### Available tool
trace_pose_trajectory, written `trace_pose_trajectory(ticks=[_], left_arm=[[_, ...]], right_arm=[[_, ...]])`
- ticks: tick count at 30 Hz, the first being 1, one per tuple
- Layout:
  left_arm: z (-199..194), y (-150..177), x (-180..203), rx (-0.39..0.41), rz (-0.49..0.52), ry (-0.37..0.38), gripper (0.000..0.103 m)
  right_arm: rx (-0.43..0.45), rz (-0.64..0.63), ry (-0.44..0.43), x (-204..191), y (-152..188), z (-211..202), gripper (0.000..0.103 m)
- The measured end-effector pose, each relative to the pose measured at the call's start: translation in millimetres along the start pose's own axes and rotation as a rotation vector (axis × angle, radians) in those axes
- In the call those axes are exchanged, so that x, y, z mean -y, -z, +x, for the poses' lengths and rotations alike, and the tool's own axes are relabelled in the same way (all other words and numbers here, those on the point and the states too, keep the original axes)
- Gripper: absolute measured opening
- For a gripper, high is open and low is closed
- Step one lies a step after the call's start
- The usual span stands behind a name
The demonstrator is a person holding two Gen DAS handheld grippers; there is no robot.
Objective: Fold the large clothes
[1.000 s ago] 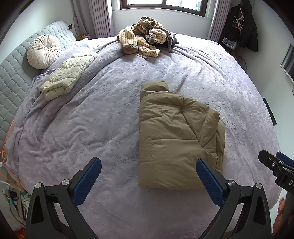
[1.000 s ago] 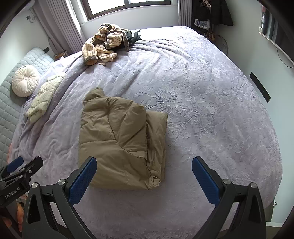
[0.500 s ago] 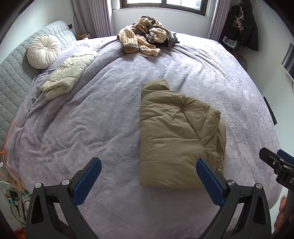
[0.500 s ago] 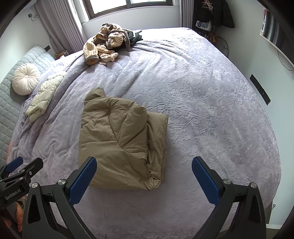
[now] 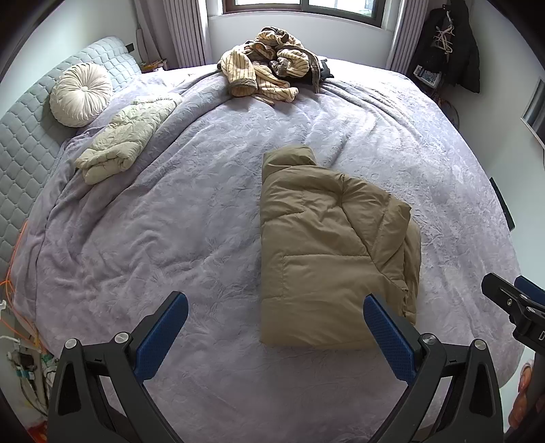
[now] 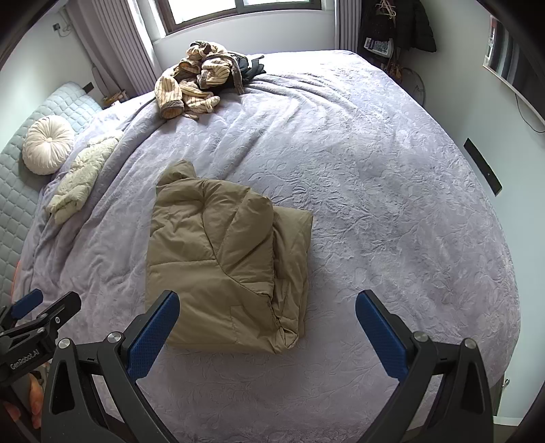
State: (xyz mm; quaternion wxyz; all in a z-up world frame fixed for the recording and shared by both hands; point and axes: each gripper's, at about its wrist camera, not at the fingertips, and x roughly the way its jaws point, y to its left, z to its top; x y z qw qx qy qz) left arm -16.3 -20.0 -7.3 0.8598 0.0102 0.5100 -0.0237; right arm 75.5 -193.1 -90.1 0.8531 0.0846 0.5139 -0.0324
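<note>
— What is seen from the left wrist?
— A bedroom is shown, with a wide bed (image 5: 143,218) covered by a lilac embossed spread under a window (image 5: 303,5). A tan puffer jacket (image 5: 327,252) is laid folded into a rough rectangle on the spread, right of centre, its collar turned toward the window. A cream quilted garment (image 5: 122,143) is bundled near the grey padded headboard (image 5: 24,136), beside a round pleated cushion (image 5: 80,93). A heap of striped clothes (image 5: 269,75) is piled at the far edge. The left gripper (image 5: 276,327) is held above the near edge, its blue-padded jaws spread wide, and nothing is gripped; the right-hand pad is seen over the jacket's near corner. The right gripper (image 5: 517,306) is caught only partly at the right border.

— And from the right wrist?
— The same jacket (image 6: 224,259) is seen left of centre, its loose layers stacked along the right side. The right gripper (image 6: 267,327) is held wide open and empty above the near edge of the spread (image 6: 391,204). The left gripper (image 6: 37,320) is glimpsed at the left border, and a dark coat (image 6: 419,24) is hung in the far corner.
</note>
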Motion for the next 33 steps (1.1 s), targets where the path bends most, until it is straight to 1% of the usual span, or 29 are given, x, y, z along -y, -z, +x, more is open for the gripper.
trace_pose_trajectory(ticks=[13, 18, 29, 33], left_arm=[[-0.2, -0.6, 0.4, 0.002, -0.002, -0.005, 0.103], [1.7, 1.1, -1.0, 0.001, 0.0, 0.01, 0.103], [4.7, -0.1, -3.7, 0.011, 0.005, 0.015, 0.103], [5.9, -2.2, -4.4, 0.001, 0.006, 0.019, 0.103]], right_arm=[[-0.001, -0.003, 0.0, 0.9, -1.6, 0.4, 0.103], [-0.001, -0.004, -0.001, 1.0, -1.7, 0.6, 0.103], [-0.005, 0.0, -0.001, 0.6, -0.9, 0.4, 0.103], [-0.005, 0.0, -0.002, 0.8, -1.4, 0.1, 0.103]])
